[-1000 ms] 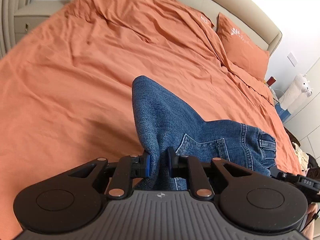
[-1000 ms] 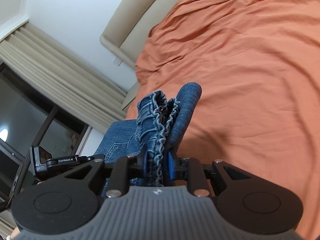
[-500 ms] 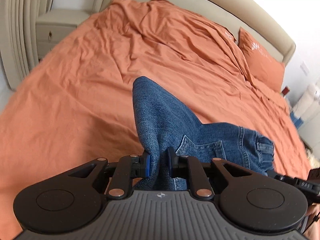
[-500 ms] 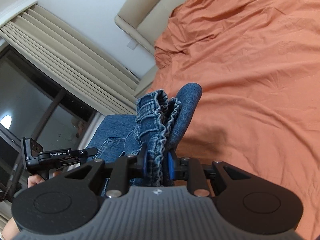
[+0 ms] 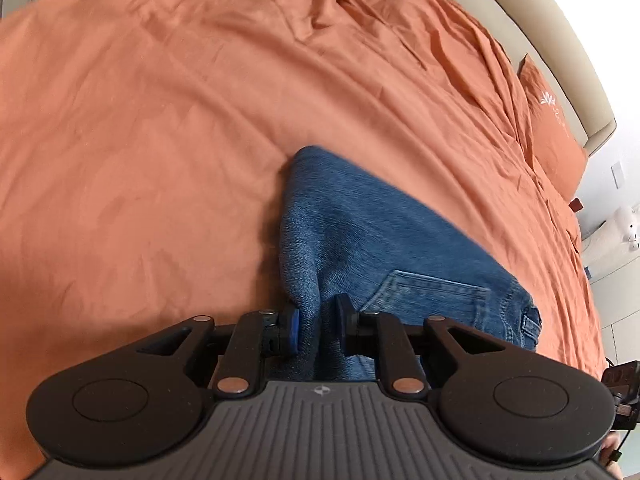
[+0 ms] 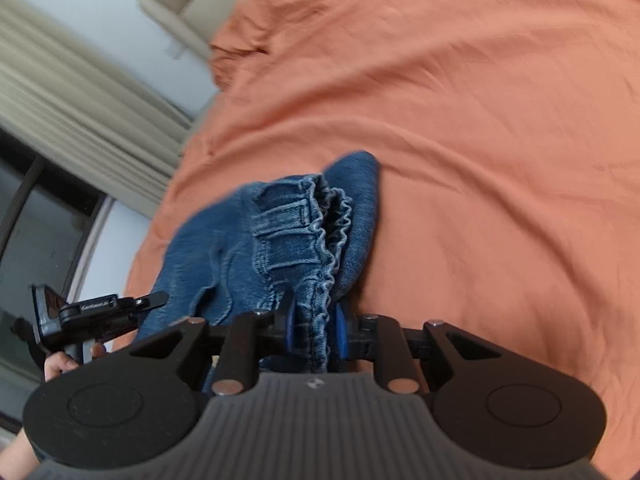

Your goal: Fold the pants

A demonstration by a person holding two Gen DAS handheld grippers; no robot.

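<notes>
Blue denim pants [image 5: 360, 240] are folded over, and their far fold touches the orange bed sheet [image 5: 160, 120]. My left gripper [image 5: 318, 324] has a fold of the leg fabric between its pads; its jaws are opening slightly, though the cloth still fills the gap. A back pocket shows just right of it. In the right wrist view, my right gripper [image 6: 314, 328] is shut on the gathered elastic waistband of the pants [image 6: 280, 232]. The left gripper [image 6: 92, 308] and the hand [image 6: 60, 360] holding it show at that view's left edge.
Wrinkled orange bedding spreads far beyond the pants. An orange pillow [image 5: 556, 136] and a beige headboard [image 5: 560, 40] lie at the right. A white plush toy [image 5: 628, 228] sits past the bed. Beige curtains [image 6: 60, 92] and a dark window [image 6: 32, 220] stand at the left.
Both grippers have sunk toward the bed and moved forward with the pants. The hanging fold now meets the sheet, and the sheet fills more of both views.
</notes>
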